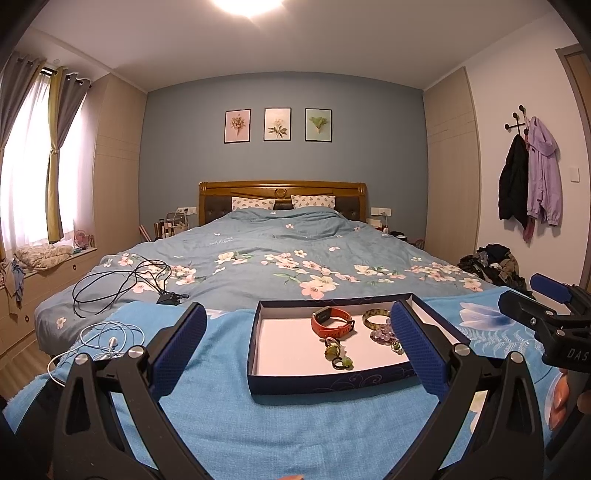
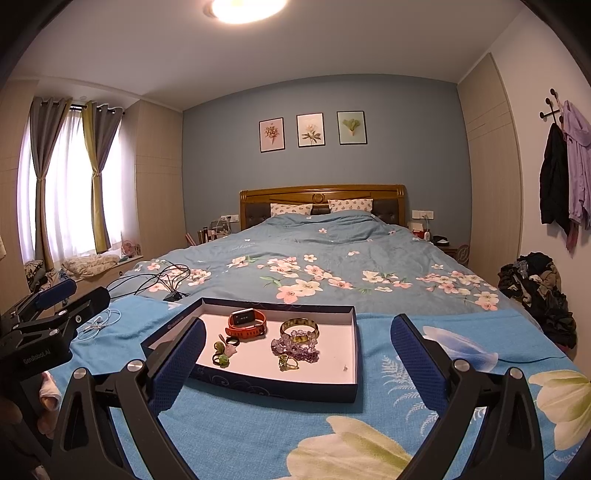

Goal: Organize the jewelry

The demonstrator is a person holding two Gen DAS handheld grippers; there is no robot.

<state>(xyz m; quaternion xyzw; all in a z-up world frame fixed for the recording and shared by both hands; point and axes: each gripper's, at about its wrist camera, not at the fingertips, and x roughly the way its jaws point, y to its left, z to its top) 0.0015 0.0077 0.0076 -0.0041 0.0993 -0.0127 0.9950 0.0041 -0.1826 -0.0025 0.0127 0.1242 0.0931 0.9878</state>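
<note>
Both wrist views face the headboard, sharing the tray.

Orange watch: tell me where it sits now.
In the right wrist view, the orange watch lies at the back of the box, left of the bangle.

box: dark blue, swirl pattern, white inside
watch: orange-red
bangle: yellow-brown, mottled
blanket: bright blue, flowers

The rear wall is painted blue and fitted with three framed botanical prints. A wooden headboard is set against it. Pale wardrobes are installed on both sides. A curtained window is located left; a ceiling light is switched on.
</note>
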